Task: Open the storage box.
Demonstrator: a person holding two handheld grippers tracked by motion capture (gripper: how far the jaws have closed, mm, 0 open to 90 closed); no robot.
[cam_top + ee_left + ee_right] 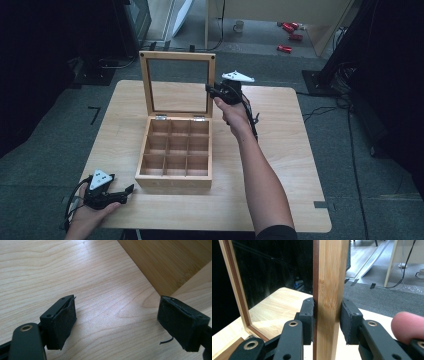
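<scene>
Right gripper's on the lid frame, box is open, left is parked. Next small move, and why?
Probably swing the lid forward and down to close it. The right gripper clamps the lid's right frame edge, the lid stands upright, and every compartment of the box looks empty. The left gripper rests open on the table, apart from the box.

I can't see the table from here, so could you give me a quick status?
Right gripper shut on upright lid frame. Left gripper open, on table beside open box. Compartments empty.
</scene>
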